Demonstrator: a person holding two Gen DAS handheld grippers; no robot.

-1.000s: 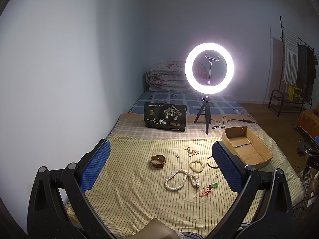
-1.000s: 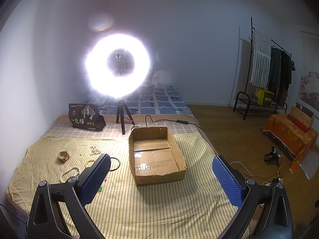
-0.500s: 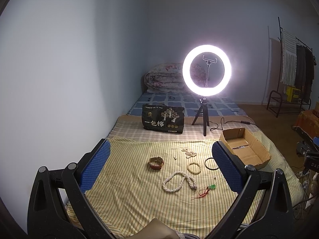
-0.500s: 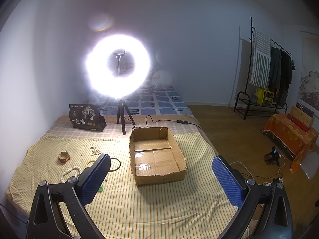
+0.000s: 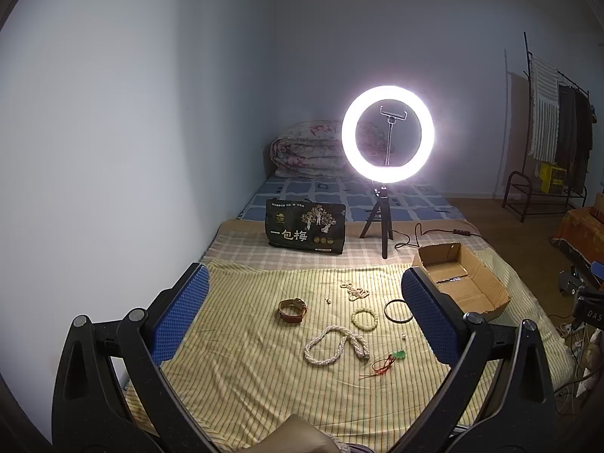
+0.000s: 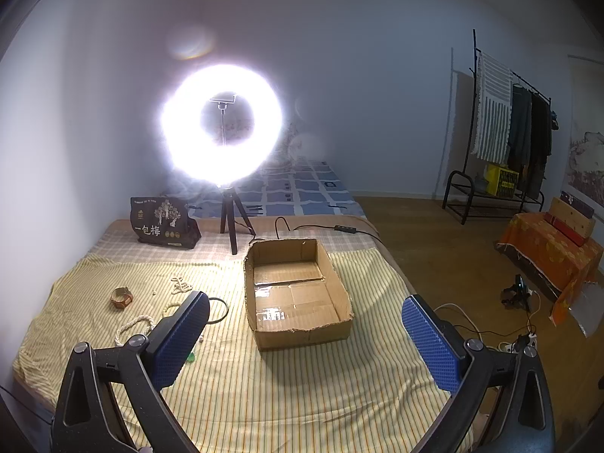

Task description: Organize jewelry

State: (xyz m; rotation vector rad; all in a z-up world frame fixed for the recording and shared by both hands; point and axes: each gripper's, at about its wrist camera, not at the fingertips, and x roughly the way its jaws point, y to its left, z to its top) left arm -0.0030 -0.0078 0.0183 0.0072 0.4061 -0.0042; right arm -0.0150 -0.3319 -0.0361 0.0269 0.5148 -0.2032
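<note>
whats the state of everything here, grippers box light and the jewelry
left gripper: jaws open, empty
right gripper: jaws open, empty
cardboard box: open-topped, empty
ring light: on
white bead necklace: loose on the striped cloth
brown watch: strap curled
pale bead bracelet: lying flat
black ring: lying flat

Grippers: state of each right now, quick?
Left gripper: open, holding nothing.
Right gripper: open, holding nothing.
</note>
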